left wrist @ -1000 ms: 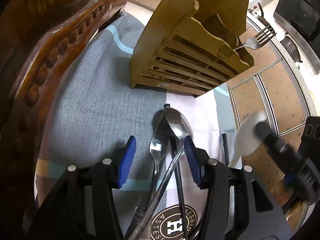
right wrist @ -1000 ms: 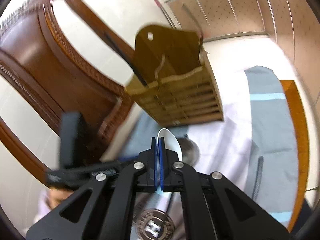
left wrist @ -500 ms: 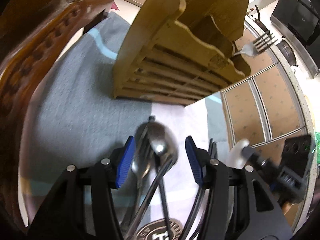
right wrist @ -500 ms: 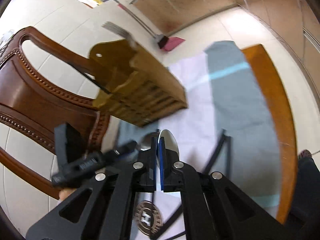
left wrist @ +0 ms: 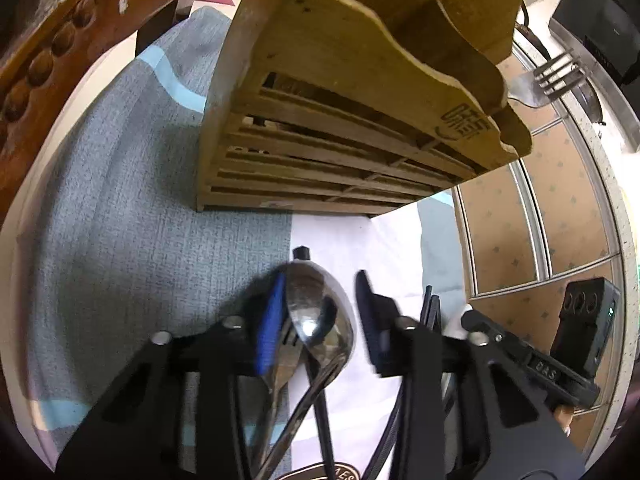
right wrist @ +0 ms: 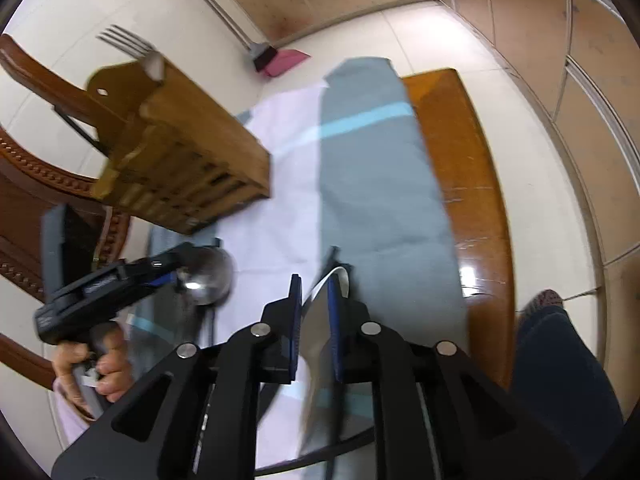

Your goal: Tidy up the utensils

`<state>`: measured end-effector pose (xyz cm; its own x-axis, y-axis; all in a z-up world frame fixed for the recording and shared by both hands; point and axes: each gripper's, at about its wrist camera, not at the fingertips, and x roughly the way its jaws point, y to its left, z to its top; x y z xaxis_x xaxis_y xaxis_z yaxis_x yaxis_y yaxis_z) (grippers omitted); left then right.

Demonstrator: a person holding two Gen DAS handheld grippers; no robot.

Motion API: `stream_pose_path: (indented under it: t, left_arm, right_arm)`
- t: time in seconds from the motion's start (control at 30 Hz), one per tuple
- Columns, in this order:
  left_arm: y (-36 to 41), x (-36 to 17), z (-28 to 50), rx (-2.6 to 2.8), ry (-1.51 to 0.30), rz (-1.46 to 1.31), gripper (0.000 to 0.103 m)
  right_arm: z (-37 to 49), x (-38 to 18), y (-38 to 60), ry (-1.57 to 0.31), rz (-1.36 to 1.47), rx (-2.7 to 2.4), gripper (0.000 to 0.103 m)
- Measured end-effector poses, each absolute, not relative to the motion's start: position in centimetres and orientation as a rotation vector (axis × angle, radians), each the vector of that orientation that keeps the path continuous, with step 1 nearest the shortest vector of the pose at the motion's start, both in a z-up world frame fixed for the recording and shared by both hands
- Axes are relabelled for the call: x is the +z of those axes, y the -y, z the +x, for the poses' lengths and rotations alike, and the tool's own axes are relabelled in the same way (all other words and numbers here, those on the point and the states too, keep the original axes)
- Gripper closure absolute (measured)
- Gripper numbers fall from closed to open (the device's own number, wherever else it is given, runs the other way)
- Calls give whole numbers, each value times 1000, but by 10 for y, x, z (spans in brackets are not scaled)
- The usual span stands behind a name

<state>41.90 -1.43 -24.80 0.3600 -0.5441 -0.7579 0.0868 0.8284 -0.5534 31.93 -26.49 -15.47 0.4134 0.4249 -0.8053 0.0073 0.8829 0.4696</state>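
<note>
A wooden utensil rack (left wrist: 352, 92) stands on the cloth with a fork (left wrist: 548, 76) sticking out of its top; it also shows in the right wrist view (right wrist: 176, 160). My left gripper (left wrist: 318, 316) is open around a steel spoon (left wrist: 320, 320) that lies on a pile of utensils below. My right gripper (right wrist: 314, 300) has its jaws a little apart with a white spoon (right wrist: 332, 276) between them; whether it is still gripped is unclear. The left gripper also shows in the right wrist view (right wrist: 120, 280).
A grey and white cloth (right wrist: 372, 184) covers the wooden table (right wrist: 472, 184). A carved wooden chair (left wrist: 60, 40) stands at the left. A round coaster with a logo (left wrist: 320, 474) lies under the utensil pile. Black chopsticks (left wrist: 430, 308) lie to the right.
Both grippers moved lower and closer to the pile. The left jaws narrowed around the steel spoon. The right jaws, shut on the white spoon before, have parted slightly.
</note>
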Motion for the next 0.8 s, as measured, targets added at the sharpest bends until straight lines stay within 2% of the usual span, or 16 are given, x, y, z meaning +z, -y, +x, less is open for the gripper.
stream_pose_path:
  t: [0.1, 0.5, 0.6, 0.8]
  left_arm:
    - [18, -245, 417, -453, -1131, -449, 82]
    - [15, -235, 406, -500, -1102, -447, 89]
    - [11, -233, 404, -507, -1092, -452, 91]
    - [7, -231, 401, -510, -1085, -455, 92]
  right_arm:
    - [323, -161, 269, -1131, 459, 269, 75]
    - [334, -156, 275, -1160, 428, 225, 75]
    - [334, -156, 280, -1150, 446, 211, 71]
    - [333, -157, 288, -1162, 467, 191, 71]
